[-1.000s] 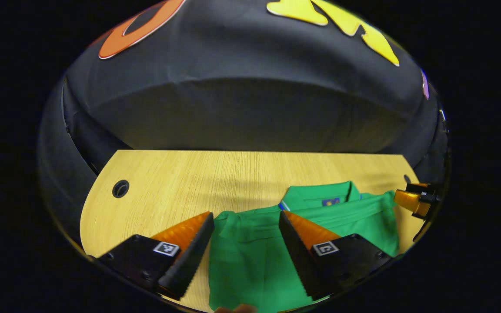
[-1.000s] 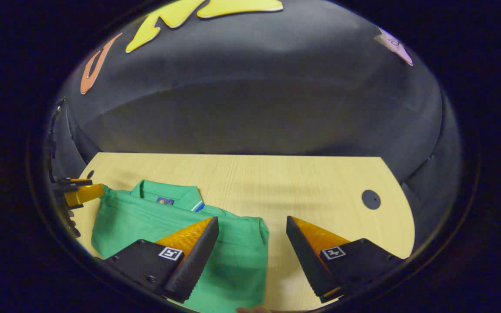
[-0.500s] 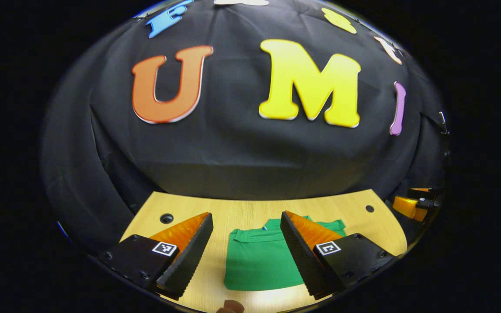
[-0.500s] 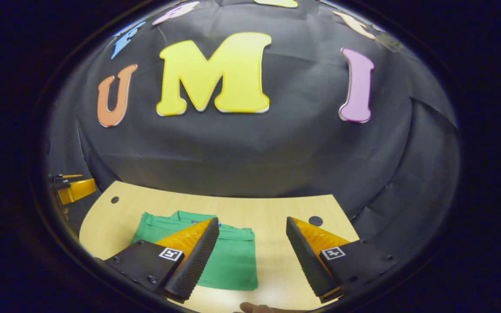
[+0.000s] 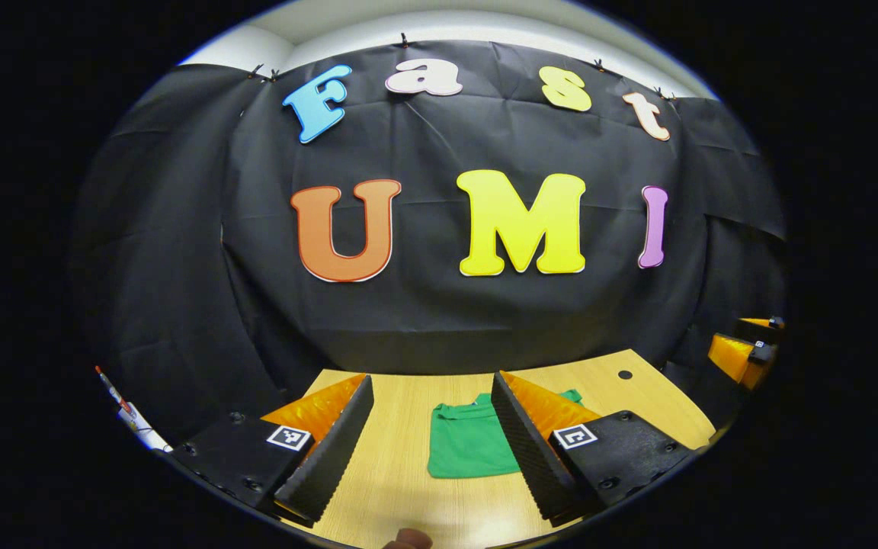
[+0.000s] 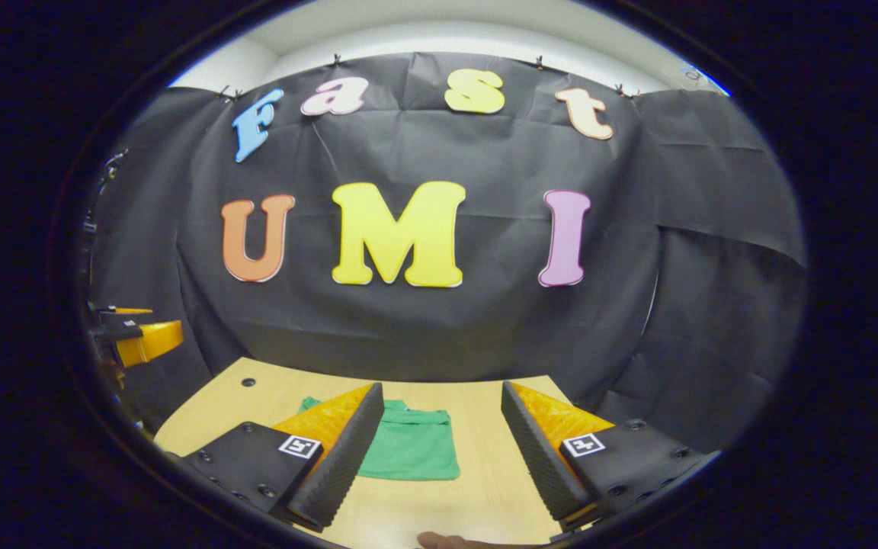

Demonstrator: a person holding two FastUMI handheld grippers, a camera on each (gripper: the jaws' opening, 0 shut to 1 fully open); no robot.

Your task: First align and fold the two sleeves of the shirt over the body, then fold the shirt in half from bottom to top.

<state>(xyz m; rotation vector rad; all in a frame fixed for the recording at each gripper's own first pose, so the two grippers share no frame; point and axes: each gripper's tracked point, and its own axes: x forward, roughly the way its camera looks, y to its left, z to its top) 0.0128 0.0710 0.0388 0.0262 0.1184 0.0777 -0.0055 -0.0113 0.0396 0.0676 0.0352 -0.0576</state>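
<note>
A green shirt [image 5: 463,441] lies folded into a compact rectangle, flat on a light wooden table [image 5: 401,488], its collar end toward the black cloth wall behind the table. The shirt is the landmark for everything that follows.

In the left gripper view, the left gripper [image 5: 433,438] is held above the table on the near side of the shirt, well apart from it. Its two fingers are spread wide with nothing between them, and the shirt shows through the gap, partly hidden behind the finger on the right. The right gripper [image 5: 744,352] appears off to the right of the shirt, at the edge of this view, too little of it showing here to judge its jaws. A small round hole [image 5: 625,374] in the tabletop sits beyond the shirt, to its right.

In the right gripper view, the right gripper [image 6: 443,442] also hangs above the table on the shirt's near side, its fingers released and wide apart, holding nothing. The shirt [image 6: 412,451] shows between them, nearer the left finger. The left gripper [image 6: 138,339] appears far to the left of the shirt
</note>
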